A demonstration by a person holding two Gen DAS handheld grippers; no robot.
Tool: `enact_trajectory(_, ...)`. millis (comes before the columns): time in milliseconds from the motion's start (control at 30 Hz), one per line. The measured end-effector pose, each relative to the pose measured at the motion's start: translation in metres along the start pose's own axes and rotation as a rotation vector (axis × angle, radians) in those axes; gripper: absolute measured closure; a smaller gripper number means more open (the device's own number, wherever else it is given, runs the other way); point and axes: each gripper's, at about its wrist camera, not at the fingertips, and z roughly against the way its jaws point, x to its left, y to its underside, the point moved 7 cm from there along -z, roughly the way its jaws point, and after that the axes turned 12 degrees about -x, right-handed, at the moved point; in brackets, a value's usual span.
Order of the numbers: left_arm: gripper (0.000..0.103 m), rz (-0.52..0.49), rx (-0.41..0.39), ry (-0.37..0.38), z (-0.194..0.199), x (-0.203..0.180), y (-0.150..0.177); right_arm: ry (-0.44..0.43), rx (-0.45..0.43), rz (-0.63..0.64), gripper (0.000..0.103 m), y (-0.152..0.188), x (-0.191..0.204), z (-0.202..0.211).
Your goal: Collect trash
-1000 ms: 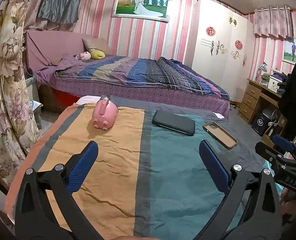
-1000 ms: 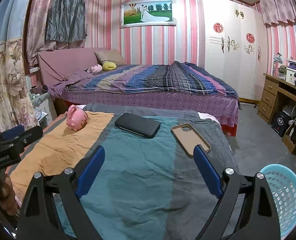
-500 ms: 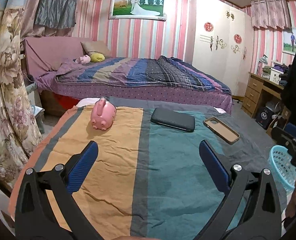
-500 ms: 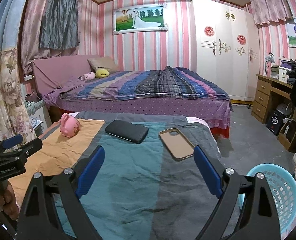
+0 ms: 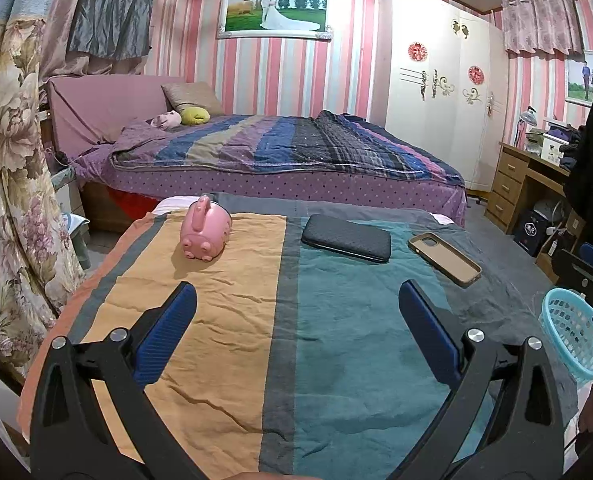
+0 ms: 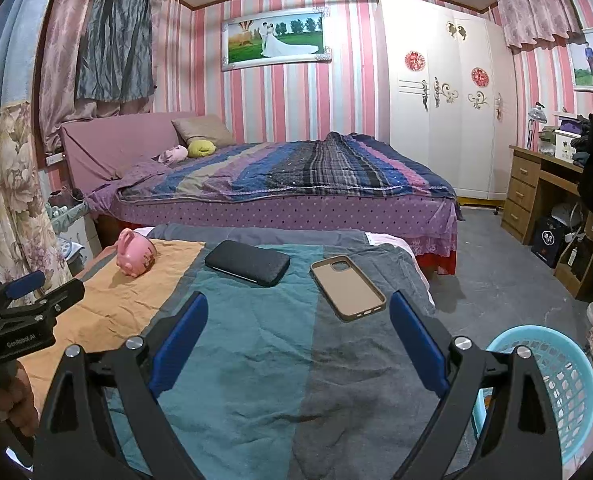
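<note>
As both views had lifted over the last second, the blue basket [image 6: 552, 396] came into sight beside the desk [image 5: 336, 340]; left gripper [image 5: 296, 312] and right gripper [image 6: 298, 332] gaped wide, empty, no trash visible.

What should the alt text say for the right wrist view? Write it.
An open hand-held gripper hovers over a striped cloth holding a pink piggy bank, a black wallet and a tan phone case. A blue basket sits at lower right; a bed lies behind.
</note>
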Motion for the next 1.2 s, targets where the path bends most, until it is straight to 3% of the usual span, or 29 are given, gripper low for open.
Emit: enact_trajectory(1200,0.005,0.014,0.001,-0.006,0.0003,0.0039,-0.0003,0.018,0.002,0.001,0.013,0.0025,-0.003,0.0004)
